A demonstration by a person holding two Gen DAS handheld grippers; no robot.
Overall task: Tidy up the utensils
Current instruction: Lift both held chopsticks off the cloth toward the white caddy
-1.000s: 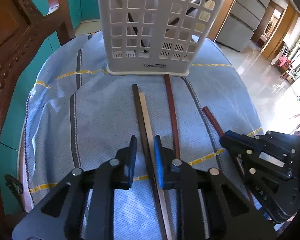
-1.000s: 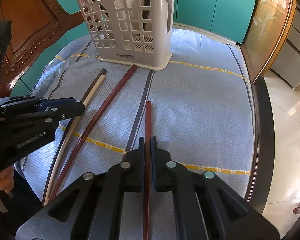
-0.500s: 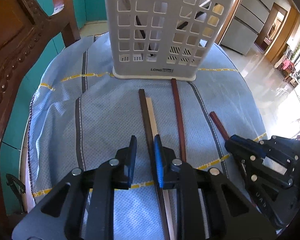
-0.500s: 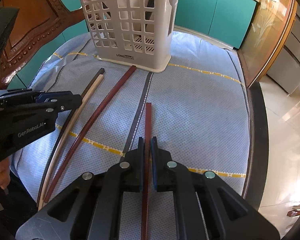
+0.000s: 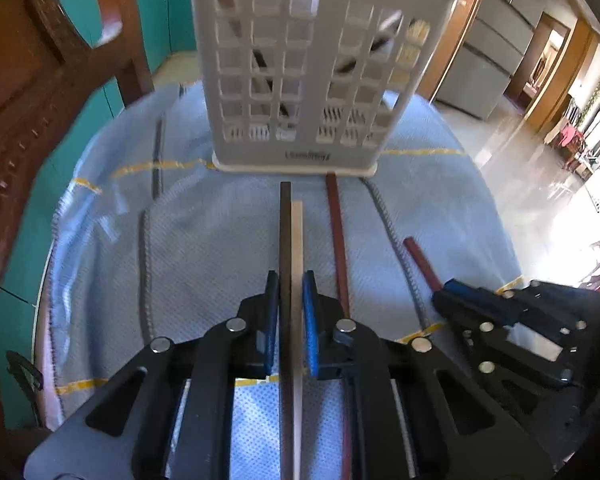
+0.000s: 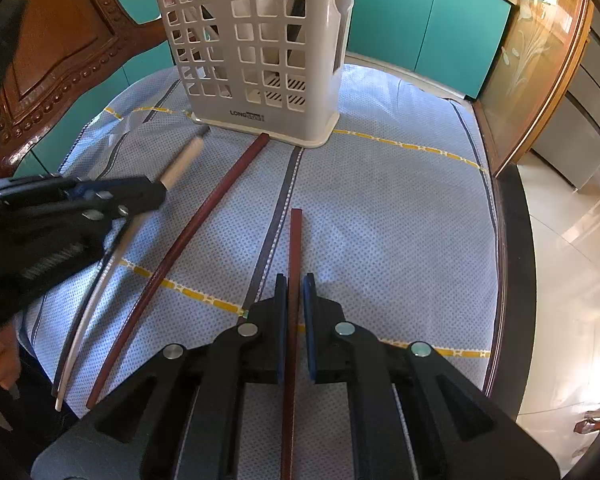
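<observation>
My left gripper (image 5: pixel 291 276) is closing its jaws, and both blue pads touch a pair held side by side: a dark brown chopstick (image 5: pixel 285 220) and a pale chopstick (image 5: pixel 297 232). Their far ends point at the base of the white slotted utensil basket (image 5: pixel 300 80). My right gripper (image 6: pixel 295 278) is shut on a red-brown chopstick (image 6: pixel 296 240) that juts forward over the cloth. A second, longer red-brown chopstick (image 6: pixel 204 232) lies loose between the two grippers, its tip against the basket (image 6: pixel 260 52). The left gripper (image 6: pixel 156 196) shows at the left of the right wrist view.
A blue tablecloth (image 6: pixel 400 220) with yellow and dark stripes covers the round table. Its dark rim (image 6: pixel 512 260) runs down the right. A carved wooden chair (image 5: pixel 40 80) stands at the left, and teal cabinets (image 6: pixel 420 20) stand behind. A hand (image 6: pixel 0 360) shows at lower left.
My left gripper has moved forward toward the basket and narrowed its jaws onto the dark and pale chopsticks, which now sit straight between the pads. The right gripper keeps its hold.
</observation>
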